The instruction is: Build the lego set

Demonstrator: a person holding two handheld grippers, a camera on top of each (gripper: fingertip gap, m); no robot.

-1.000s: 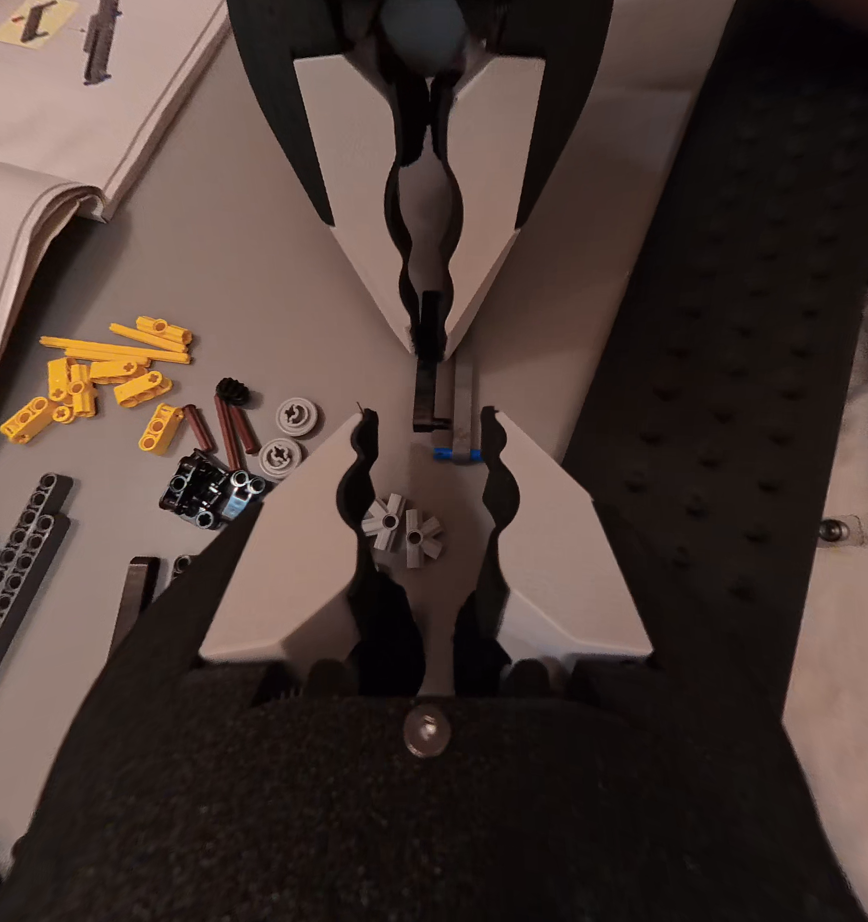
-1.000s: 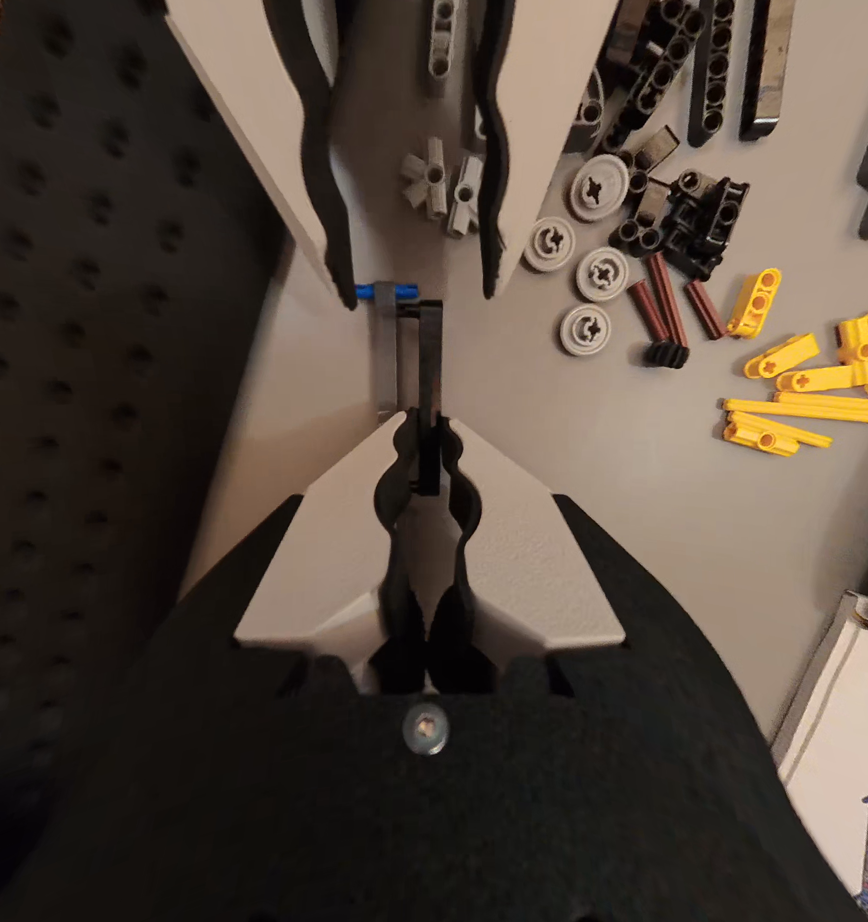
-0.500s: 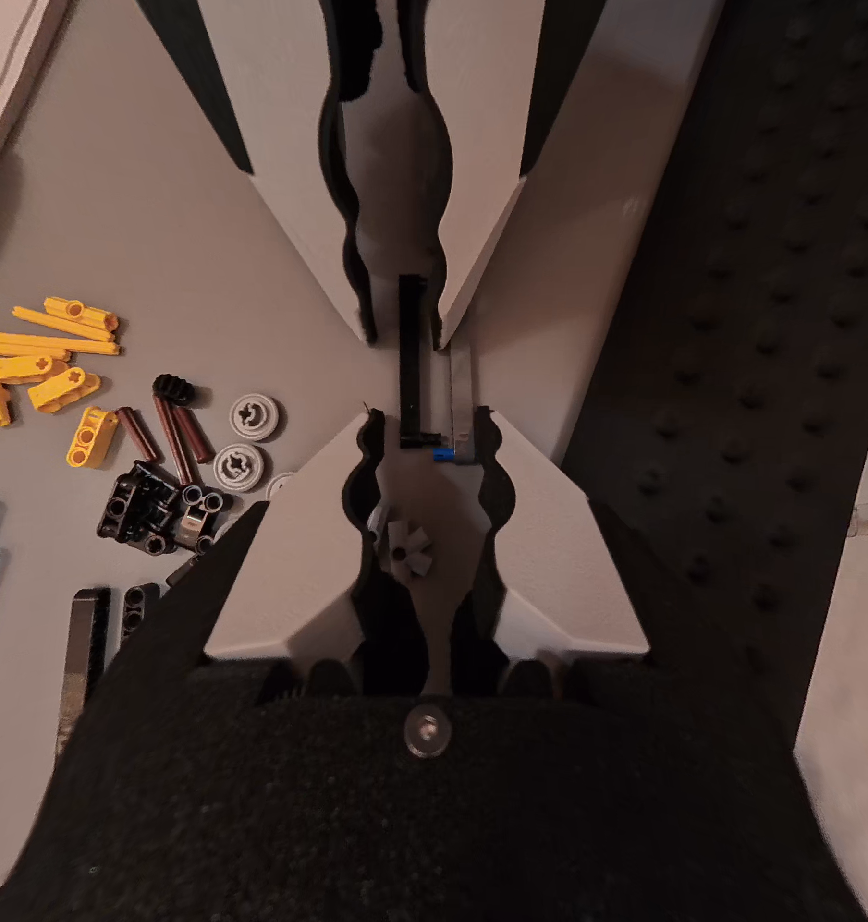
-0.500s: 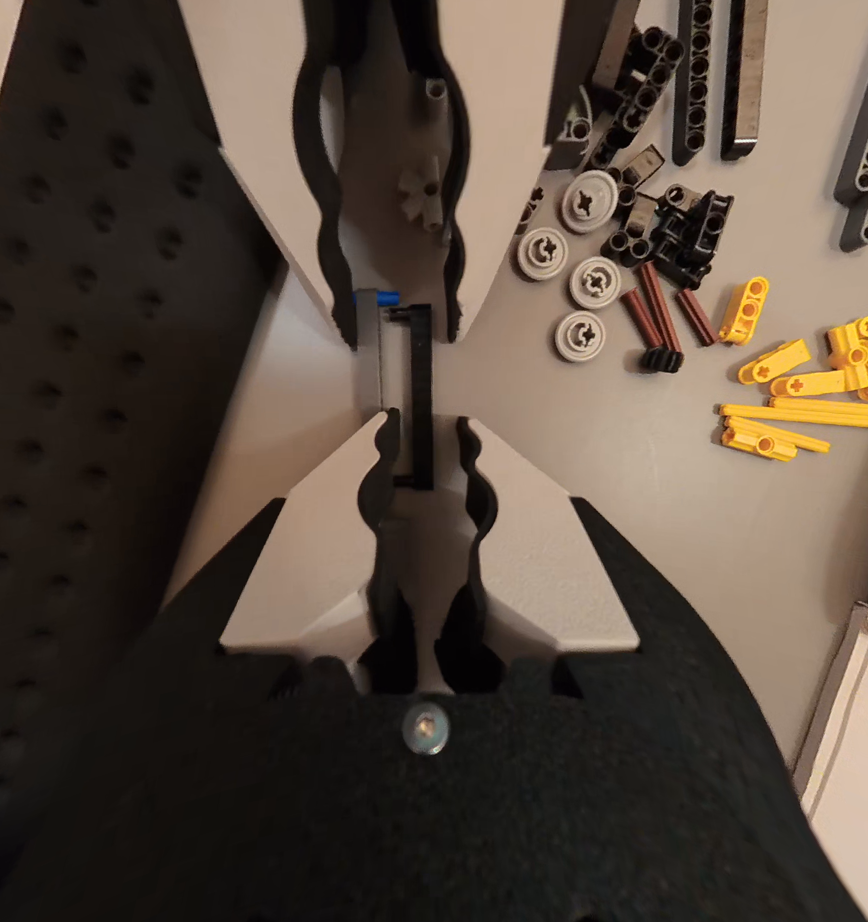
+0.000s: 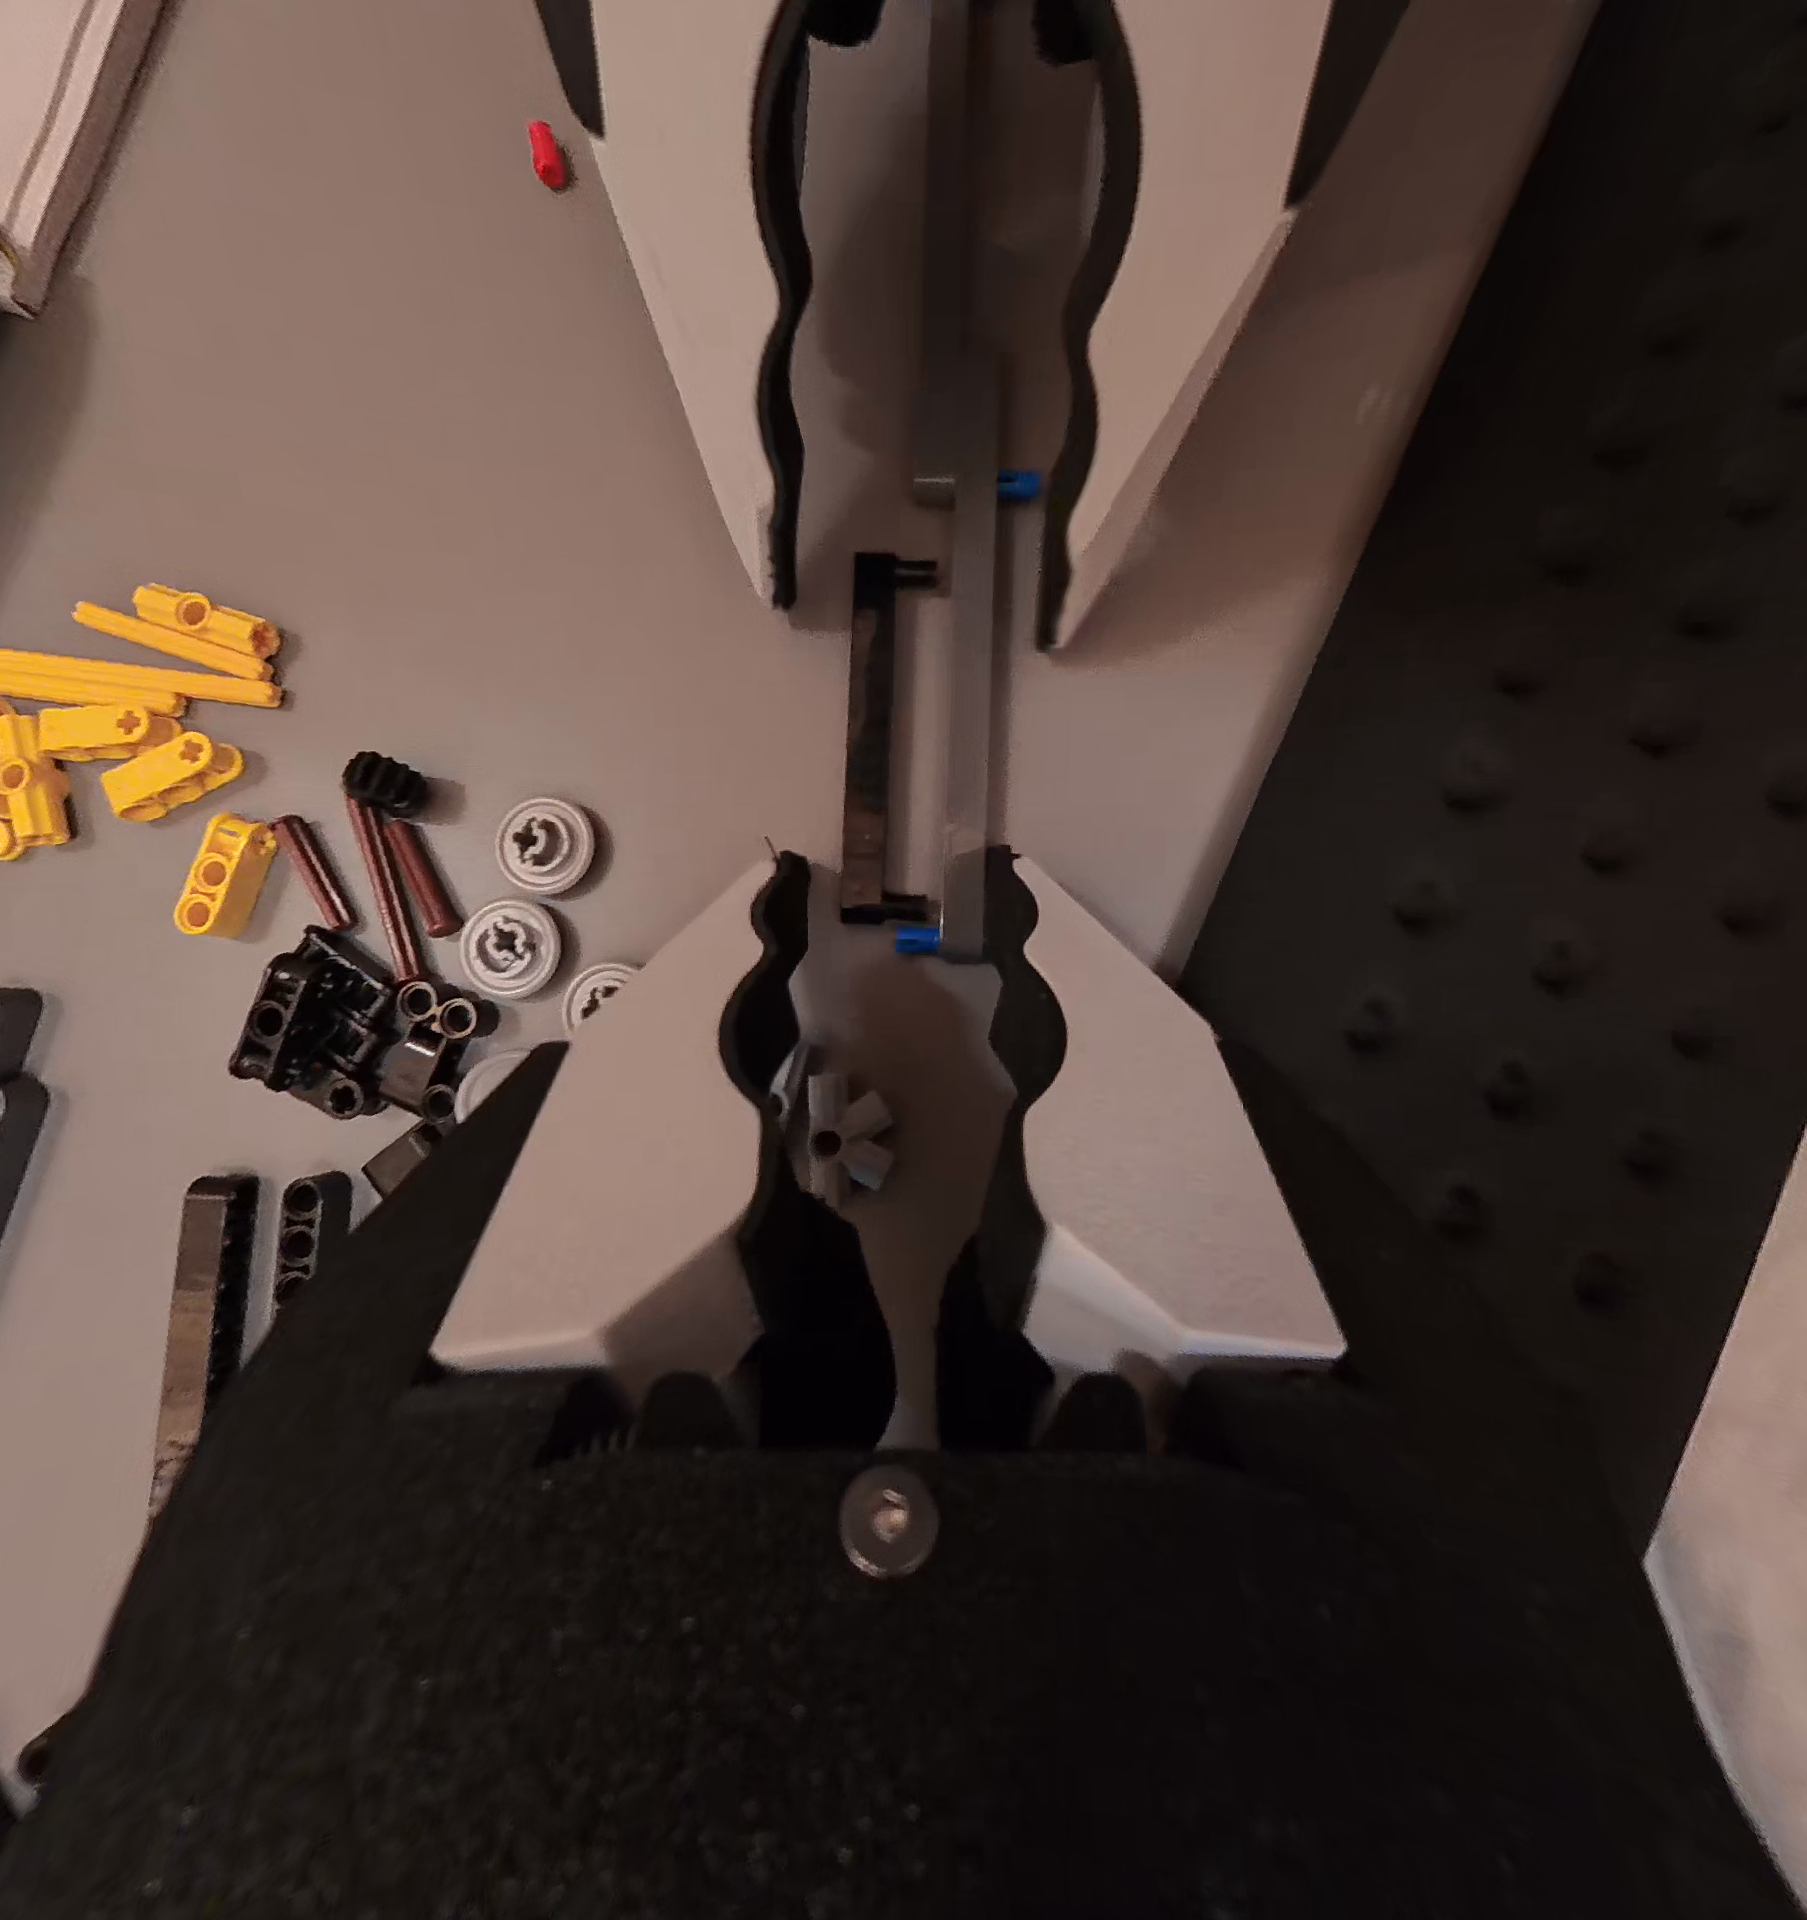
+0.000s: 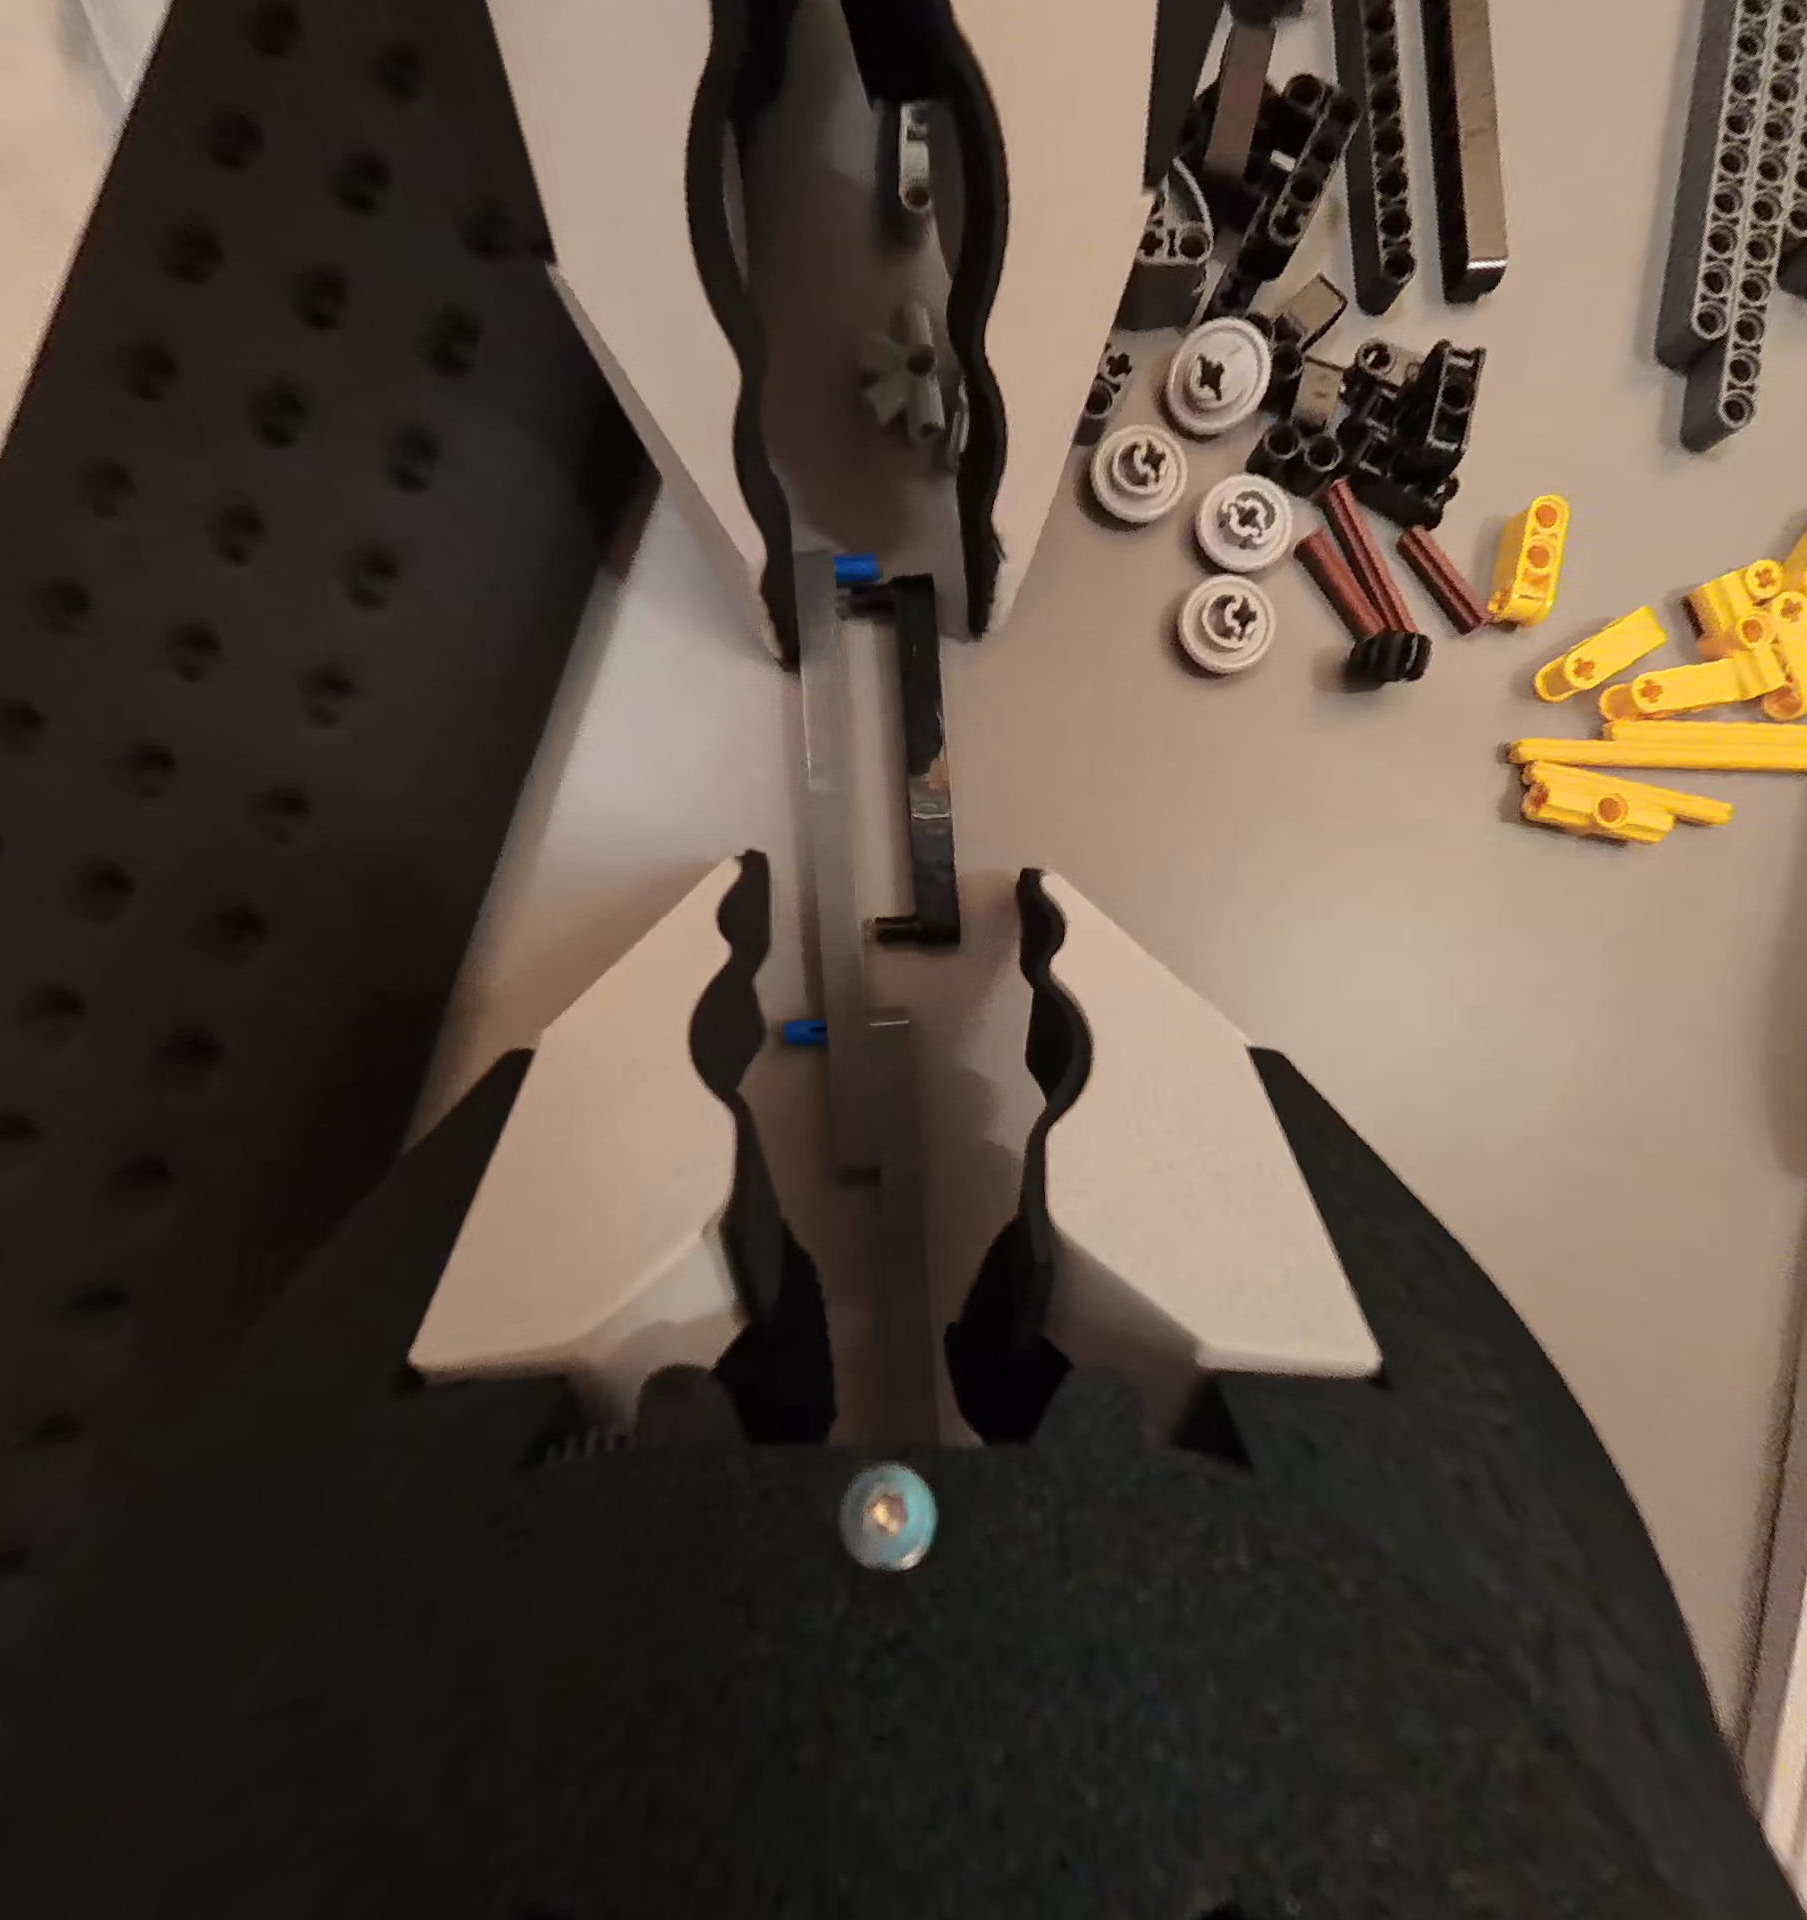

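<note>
Partial lego assembly (image 5: 966,727) on grey tabletop, lying flat, lengthwise between tips of left gripper (image 5: 894,862) and right gripper (image 6: 888,883). Made of long grey beam (image 6: 826,831) with black beam (image 6: 925,758) parallel beside it, joined by black pins at both ends, gap between. Blue pins (image 5: 914,940) projecting sideways from grey beam near each end. Second grey beam (image 6: 894,1195) overlapping, running back between right gripper's fingers. Both grippers spread wide, neither touching the assembly.
</note>
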